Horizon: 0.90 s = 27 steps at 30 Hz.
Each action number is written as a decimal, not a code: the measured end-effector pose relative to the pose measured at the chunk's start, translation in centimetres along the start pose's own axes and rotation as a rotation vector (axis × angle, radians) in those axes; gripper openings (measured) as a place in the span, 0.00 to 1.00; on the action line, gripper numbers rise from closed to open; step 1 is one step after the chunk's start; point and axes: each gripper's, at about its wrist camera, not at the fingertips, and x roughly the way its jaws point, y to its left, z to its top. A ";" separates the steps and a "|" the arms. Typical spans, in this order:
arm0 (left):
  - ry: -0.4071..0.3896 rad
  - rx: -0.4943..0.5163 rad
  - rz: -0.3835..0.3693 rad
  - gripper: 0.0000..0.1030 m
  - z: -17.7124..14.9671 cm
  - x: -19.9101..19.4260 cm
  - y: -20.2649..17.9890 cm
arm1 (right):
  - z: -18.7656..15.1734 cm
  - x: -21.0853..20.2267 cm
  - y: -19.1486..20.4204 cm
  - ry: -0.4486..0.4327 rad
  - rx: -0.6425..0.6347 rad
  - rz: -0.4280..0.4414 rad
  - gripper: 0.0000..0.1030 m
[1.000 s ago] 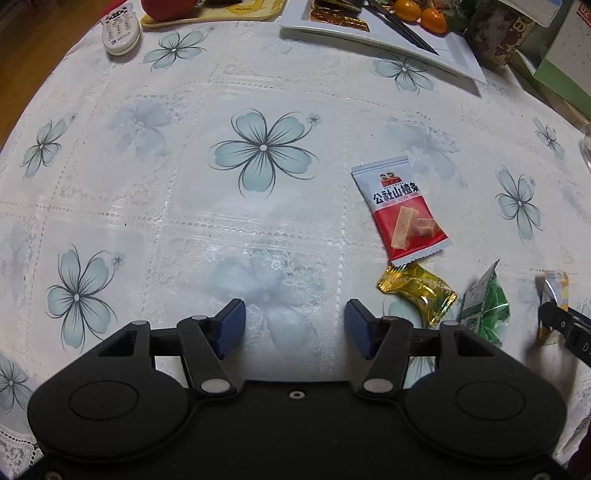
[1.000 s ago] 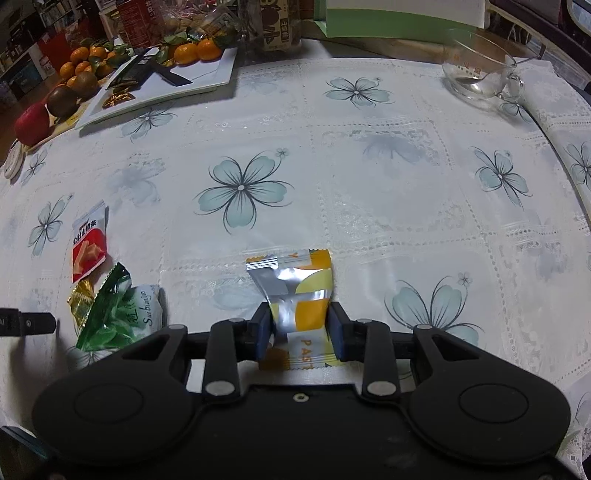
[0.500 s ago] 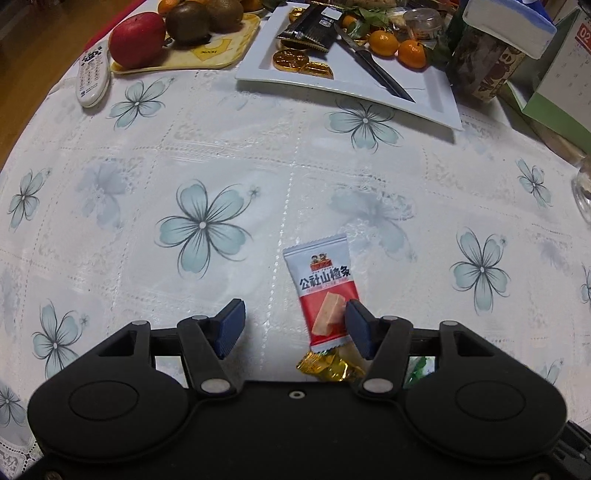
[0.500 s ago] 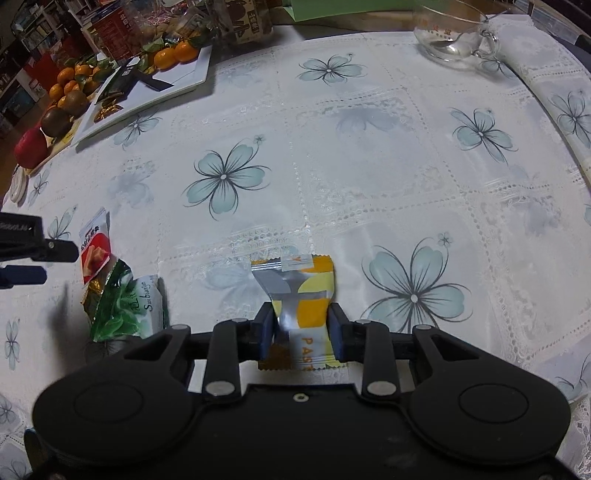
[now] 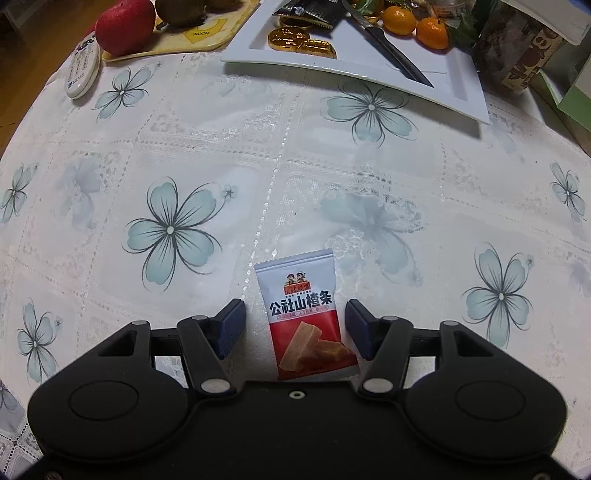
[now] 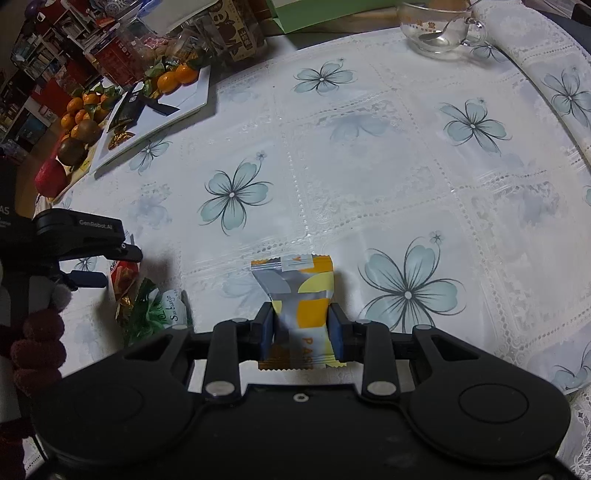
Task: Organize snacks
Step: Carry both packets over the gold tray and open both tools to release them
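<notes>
Your left gripper (image 5: pixel 294 325) points steeply down at the flowered tablecloth (image 5: pixel 332 177), its 2 blue pads spread wide. The red-and-white hawthorn snack packet (image 5: pixel 304 315) lies flat on the cloth between them, touching neither pad. Its long axis runs away from you along the line of the fingers, white crimped end farthest, red end nearest and partly hidden under the gripper body; the packet leans slightly, so its red corner sits closer to the right-hand pad.

Your right gripper (image 6: pixel 300 330) is pinching the grey-and-yellow snack packet (image 6: pixel 299 295) across its narrow middle, both pads pressed into the wrapper so it creases inward. That packet's long axis also runs straight out along the fingers, the crimped far end fanning out beyond the pads and the near end tucked under the gripper.

In the right wrist view, the left gripper appears at the left edge over a small cluster: the red packet, a gold-wrapped candy (image 6: pixel 125 301) and a green packet (image 6: pixel 155 312), all touching or overlapping one another, well apart from the grey-and-yellow packet.

At the far side of the cloth sits a white rectangular plate (image 5: pixel 454 88) carrying gold coins (image 5: pixel 291 37), a knife (image 5: pixel 395 55) and 2 tangerines (image 5: pixel 430 27). To its left are an apple (image 5: pixel 123 24) on a yellow mat and a remote control (image 5: pixel 83 68). A glass bowl (image 6: pixel 439 31) stands at the far right edge. Open cloth lies between both grippers and the plate.
</notes>
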 end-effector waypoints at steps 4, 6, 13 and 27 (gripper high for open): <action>0.005 -0.036 -0.001 0.52 0.2 0.0 0.1 | 0.2 -0.1 -0.4 0.012 0.020 0.031 0.32; -0.001 -0.044 -0.020 0.43 0.3 -0.3 0.3 | 0.3 -0.2 -0.6 0.016 0.030 0.040 0.32; -0.011 -0.029 -0.036 0.42 -0.7 -2.7 0.0 | 0.6 0.3 -1.7 0.062 0.078 0.093 0.32; 0.067 0.066 -0.168 0.42 -9.9 -10.6 4.6 | 0.5 2.0 -4.7 0.114 0.214 0.194 0.32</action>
